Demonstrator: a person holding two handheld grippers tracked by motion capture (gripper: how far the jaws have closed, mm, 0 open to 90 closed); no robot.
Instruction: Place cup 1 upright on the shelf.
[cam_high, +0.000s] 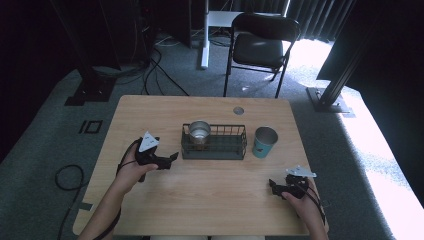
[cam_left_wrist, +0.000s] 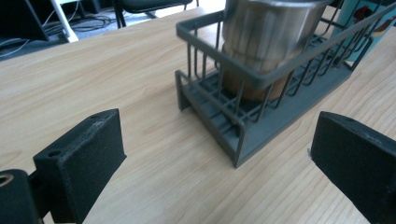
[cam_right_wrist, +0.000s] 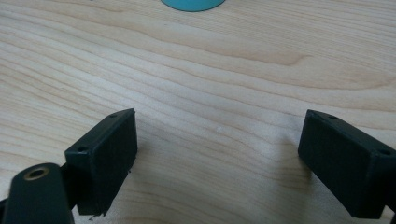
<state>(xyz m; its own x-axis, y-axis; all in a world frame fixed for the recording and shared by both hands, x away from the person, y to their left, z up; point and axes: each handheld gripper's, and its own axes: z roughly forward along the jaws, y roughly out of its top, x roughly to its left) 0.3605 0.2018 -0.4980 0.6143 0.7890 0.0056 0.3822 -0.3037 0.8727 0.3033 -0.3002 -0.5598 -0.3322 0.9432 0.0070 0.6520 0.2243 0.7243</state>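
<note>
Facing the rack (cam_high: 214, 148) from just beside its left end, the left gripper (cam_high: 172, 157) hangs above the bench (cam_high: 210, 195) with jaws spread and empty; the steel cup (cam_high: 199, 131) stands upright in the rack's left end, seen close ahead in the left gripper view (cam_left_wrist: 266, 42); the teal cup (cam_high: 264, 142) stands on the bench just right of the rack, apart from it; the right gripper (cam_high: 272, 185) rests low near the bench's front right, jaws likewise spread on nothing; the step in hand appears to be an approach to the steel cup; the next move likely calls for rising to its rim, clear of the rack wall.
</note>
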